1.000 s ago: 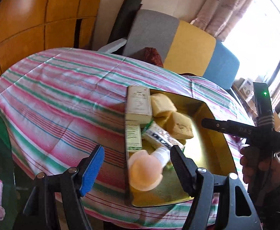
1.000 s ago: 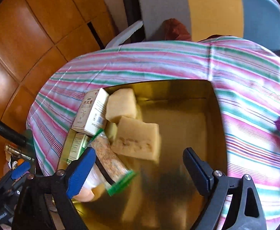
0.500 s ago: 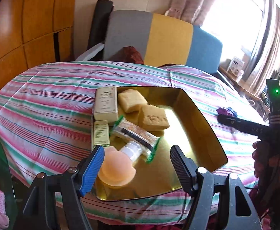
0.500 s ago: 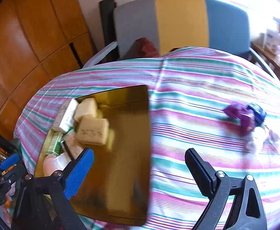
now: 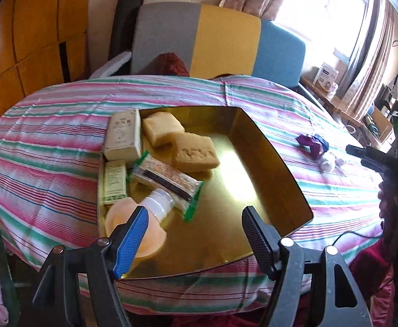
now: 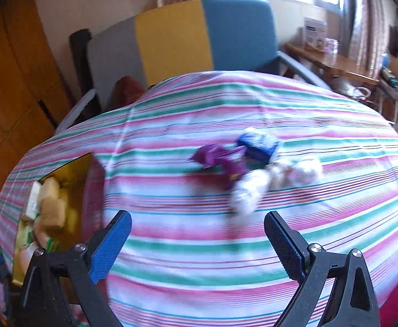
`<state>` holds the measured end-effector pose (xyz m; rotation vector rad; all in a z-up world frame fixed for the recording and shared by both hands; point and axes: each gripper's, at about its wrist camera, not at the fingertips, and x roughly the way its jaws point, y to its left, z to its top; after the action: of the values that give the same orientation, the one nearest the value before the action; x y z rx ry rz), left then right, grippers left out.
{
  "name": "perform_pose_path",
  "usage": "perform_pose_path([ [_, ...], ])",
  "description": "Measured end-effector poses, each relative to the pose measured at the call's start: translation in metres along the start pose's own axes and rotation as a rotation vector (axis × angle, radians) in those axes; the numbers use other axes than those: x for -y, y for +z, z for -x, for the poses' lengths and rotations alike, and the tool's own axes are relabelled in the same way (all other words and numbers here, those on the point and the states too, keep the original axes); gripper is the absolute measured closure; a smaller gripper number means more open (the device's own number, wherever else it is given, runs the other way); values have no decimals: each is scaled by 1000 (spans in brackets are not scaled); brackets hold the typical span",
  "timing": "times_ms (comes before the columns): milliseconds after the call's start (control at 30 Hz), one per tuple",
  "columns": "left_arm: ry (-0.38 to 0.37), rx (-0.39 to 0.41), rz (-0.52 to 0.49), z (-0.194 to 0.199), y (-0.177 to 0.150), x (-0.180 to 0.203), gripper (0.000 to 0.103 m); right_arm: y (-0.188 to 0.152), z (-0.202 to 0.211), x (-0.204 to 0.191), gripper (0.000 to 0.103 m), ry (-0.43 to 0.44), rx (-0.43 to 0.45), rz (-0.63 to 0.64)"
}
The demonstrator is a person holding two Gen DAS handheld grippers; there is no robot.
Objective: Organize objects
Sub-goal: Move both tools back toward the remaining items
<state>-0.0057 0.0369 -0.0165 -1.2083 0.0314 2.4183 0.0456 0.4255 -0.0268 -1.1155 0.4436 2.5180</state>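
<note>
The step in hand looks like fetching the loose purple and blue bundle (image 6: 237, 160) with the white wads (image 6: 305, 170) beside it, lying on the striped bench (image 6: 226, 250) well apart from the gold tray (image 5: 253, 174). To do it well, bring the right tongs (image 6: 197, 241) down over the purple piece first and close only once both pads straddle it. Those tongs have just been opening and stand wide with nothing between them, pointing steeply down. The left tongs (image 5: 192, 235) hang open and empty over the tray's near end, just above the peach bottle (image 5: 119, 218).
</note>
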Motion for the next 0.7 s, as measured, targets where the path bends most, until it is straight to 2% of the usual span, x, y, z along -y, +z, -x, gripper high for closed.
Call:
perform_pose_path([
  [67, -17, -8, -3, -2, 1, 3, 32, 7, 0, 28, 0, -62, 5, -32],
  [200, -48, -3, -35, -4, 6, 17, 32, 14, -6, 91, 0, -171, 1, -138],
  [333, -98, -25, -70, -10, 18, 37, 32, 3, -13, 152, 0, -216, -8, -301],
  [467, -162, -63, -100, -22, 31, 67, 32, -9, -15, 191, 0, -135, -15, -524],
  [700, -258, -134, -220, -50, 45, 138, 32, -12, -15, 197, 0, -65, -13, -583],
])
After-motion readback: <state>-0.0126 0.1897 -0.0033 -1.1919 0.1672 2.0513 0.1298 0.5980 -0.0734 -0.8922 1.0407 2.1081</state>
